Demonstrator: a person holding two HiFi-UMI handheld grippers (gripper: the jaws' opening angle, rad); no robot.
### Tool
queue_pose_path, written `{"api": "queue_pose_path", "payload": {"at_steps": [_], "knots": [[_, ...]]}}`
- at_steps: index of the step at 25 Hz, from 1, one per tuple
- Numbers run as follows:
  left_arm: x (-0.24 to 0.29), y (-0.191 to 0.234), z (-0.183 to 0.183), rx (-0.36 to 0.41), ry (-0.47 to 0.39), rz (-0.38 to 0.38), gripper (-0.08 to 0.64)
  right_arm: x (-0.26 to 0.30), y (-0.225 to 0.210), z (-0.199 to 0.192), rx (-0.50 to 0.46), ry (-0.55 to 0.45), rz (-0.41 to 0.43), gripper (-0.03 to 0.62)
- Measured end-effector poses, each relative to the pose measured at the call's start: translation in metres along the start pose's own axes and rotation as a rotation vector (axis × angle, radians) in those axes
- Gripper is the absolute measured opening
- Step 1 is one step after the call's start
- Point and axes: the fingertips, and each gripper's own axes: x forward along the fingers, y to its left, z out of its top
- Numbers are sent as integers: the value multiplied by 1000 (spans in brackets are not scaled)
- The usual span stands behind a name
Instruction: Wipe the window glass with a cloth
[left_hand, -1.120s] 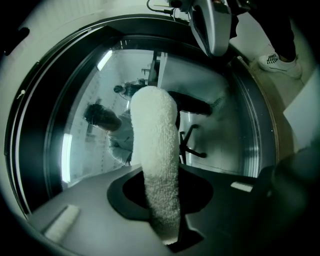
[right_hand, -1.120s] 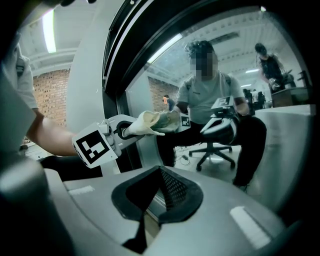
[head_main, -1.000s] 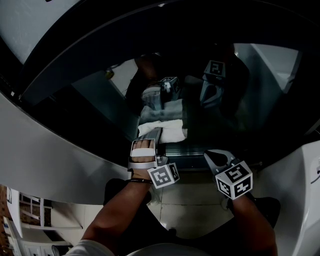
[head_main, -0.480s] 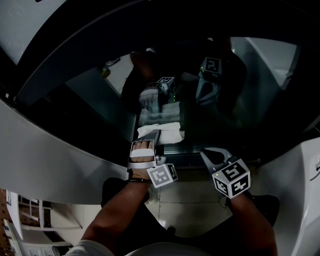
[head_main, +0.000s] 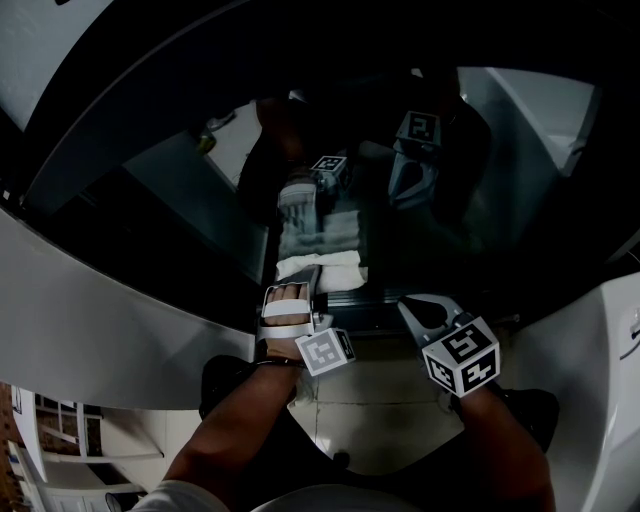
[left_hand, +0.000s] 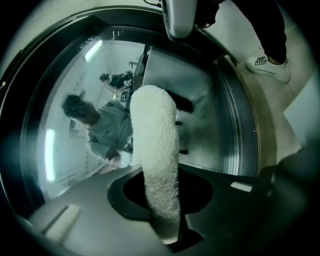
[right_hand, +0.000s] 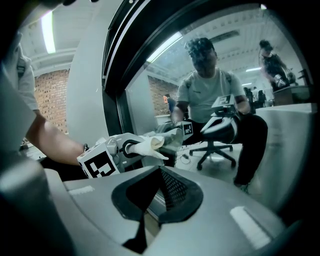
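Note:
The window glass (head_main: 450, 200) is dark and mirrors both grippers. A white fluffy cloth (head_main: 335, 263) is pressed flat on the glass just above its lower frame, with my left gripper (head_main: 306, 275) shut on it. In the left gripper view the cloth (left_hand: 155, 150) rises from the clamped jaws (left_hand: 169, 222) onto the pane (left_hand: 85, 95). My right gripper (head_main: 415, 308) is shut and empty, held off the glass to the right of the cloth, near the lower frame. The right gripper view shows its own closed jaws (right_hand: 159, 176) and the left gripper (right_hand: 131, 148) with the cloth (right_hand: 150, 144).
A dark window frame (head_main: 120, 110) curves round the glass, with a white surround (head_main: 100, 310) at the left and a white panel (head_main: 600, 340) at the right. Pale floor tiles (head_main: 380, 410) lie below. An office chair (right_hand: 215, 147) and people show as reflections in the pane.
My left gripper has slid the cloth down the glass toward the lower frame. The right gripper has stayed where it was, still shut.

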Motion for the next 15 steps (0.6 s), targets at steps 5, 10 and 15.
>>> {"api": "queue_pose_path", "payload": {"at_steps": [5, 10, 15], "knots": [[1, -3, 2, -4, -3, -19, 98, 1, -1, 0, 2, 4, 3, 2], [2, -14, -2, -49, 21, -95, 98, 2, 0, -1, 2, 10, 5, 2], [4, -20, -5, -48, 24, -132, 98, 2, -1, -2, 5, 8, 3, 2]]}}
